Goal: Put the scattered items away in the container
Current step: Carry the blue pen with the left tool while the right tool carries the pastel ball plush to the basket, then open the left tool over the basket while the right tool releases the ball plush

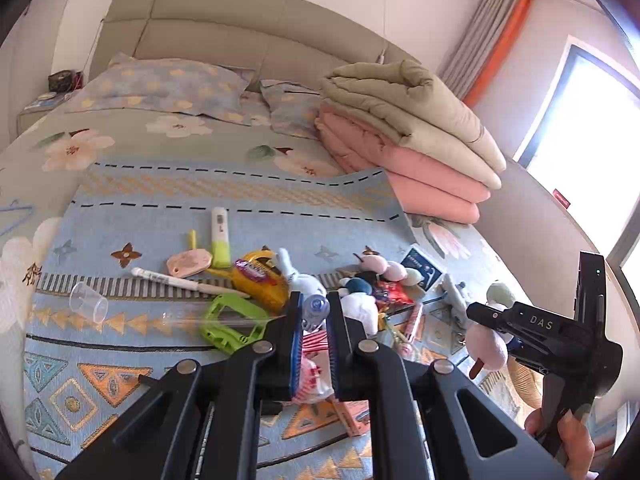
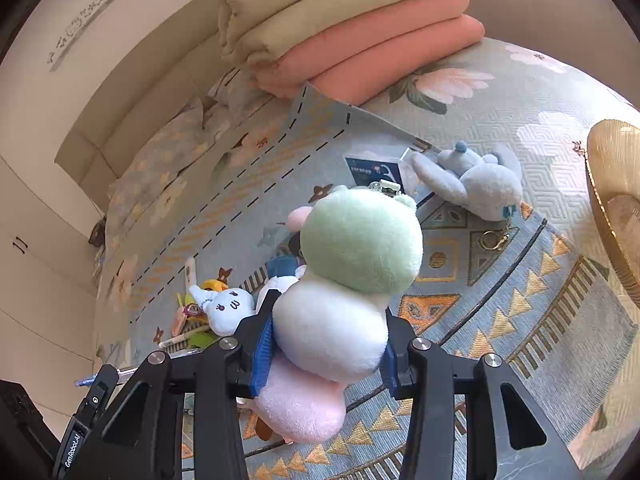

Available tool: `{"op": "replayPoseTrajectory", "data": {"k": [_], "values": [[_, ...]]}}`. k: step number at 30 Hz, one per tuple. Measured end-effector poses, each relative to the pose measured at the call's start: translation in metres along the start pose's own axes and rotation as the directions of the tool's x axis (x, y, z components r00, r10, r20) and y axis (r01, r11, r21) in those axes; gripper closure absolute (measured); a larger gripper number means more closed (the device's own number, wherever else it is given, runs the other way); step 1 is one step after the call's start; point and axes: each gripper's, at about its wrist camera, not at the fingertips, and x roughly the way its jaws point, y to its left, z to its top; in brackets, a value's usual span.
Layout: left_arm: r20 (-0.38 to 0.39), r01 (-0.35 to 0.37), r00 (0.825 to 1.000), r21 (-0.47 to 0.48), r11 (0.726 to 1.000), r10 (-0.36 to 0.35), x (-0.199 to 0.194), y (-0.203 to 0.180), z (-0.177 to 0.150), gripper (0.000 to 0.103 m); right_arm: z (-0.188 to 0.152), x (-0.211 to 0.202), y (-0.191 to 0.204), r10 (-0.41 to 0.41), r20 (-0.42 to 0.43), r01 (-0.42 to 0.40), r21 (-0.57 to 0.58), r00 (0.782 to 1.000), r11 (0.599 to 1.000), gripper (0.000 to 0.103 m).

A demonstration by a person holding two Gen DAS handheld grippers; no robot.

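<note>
The left gripper [image 1: 314, 312] has its jaws pressed together on a small see-through bottle [image 1: 315, 309] with a blue-grey cap, and a red-and-white striped packet [image 1: 314, 340] shows between the pads lower down. It hangs just above a patterned blue mat [image 1: 100, 364] that lies on the bed [image 1: 120, 140].

The right gripper [image 2: 326, 344] is clamped on a soft dumpling toy [image 2: 344, 300] with three balls in a row: green on top, white in the middle, pink below. The blue pads [image 2: 262, 354] squeeze the white ball from both sides. In the left wrist view the same toy [image 1: 490, 340] sticks out of the right gripper [image 1: 486, 326], and a hand [image 1: 568, 440] grips its handle.

Many small things lie on the mat. There is a green plastic clip [image 1: 230, 322], a clear little cup [image 1: 89, 301] tipped on its side, a white pen [image 1: 180, 280], a pink tag [image 1: 188, 263], a white and yellow stick [image 1: 220, 236], and a yellow toy [image 1: 262, 276]. A white bunny toy [image 2: 222, 308] lies near them. A grey-blue plush animal [image 2: 476, 180] lies further off, next to a dark blue card box [image 2: 376, 172].

A woven basket [image 2: 616, 200] sits at the right edge of the right wrist view, well apart from the heap of toys. Folded pink and beige blankets [image 1: 408, 132] are stacked at the far end of the mat.
</note>
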Motion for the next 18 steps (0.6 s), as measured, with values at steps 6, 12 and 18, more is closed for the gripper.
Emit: {"op": "replayPoseTrajectory", "data": {"k": [6, 12, 18], "values": [[-0.022, 0.136, 0.991, 0.063, 0.989, -0.135, 0.013, -0.062, 0.01, 0.095, 0.038, -0.037, 0.002, -0.018, 0.087, 0.017, 0.008, 0.996, 1.0, 0.059], [-0.095, 0.314, 0.949, 0.16, 0.936, -0.302, 0.056, -0.158, 0.013, 0.095, 0.056, -0.096, -0.054, -0.194, 0.197, 0.208, -0.053, 0.961, 0.977, 0.059], [-0.21, 0.478, 0.876, 0.248, 0.843, -0.435, 0.106, -0.269, -0.005, 0.095, 0.079, -0.126, -0.138, -0.364, 0.23, 0.368, 0.027, 0.903, 0.93, 0.059]]}}
